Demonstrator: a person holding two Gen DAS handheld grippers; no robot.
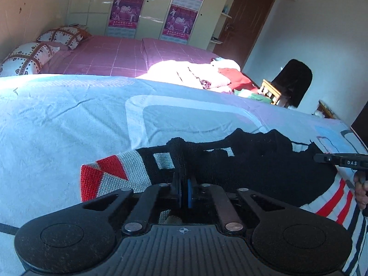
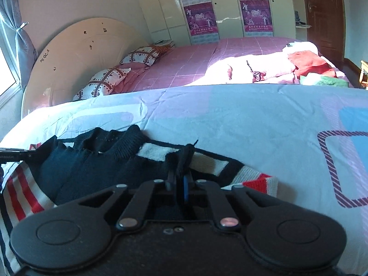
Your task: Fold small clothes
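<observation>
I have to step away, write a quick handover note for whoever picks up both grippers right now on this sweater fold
Left gripper: shut on the black knit sweater, pinching a bunch of fabric near the shoulder by the red and grey sleeve.
Right gripper: shut on the same sweater, pinching the other shoulder area beside the collar.
The sweater lies on the light blue patterned sheet, front side of the bed, with its striped hem toward you.
Done: both shoulders gripped.
Left: the fold itself looks not yet made; sleeves are still spread out. More clothes wait in a pile on the pink bed behind.
</observation>
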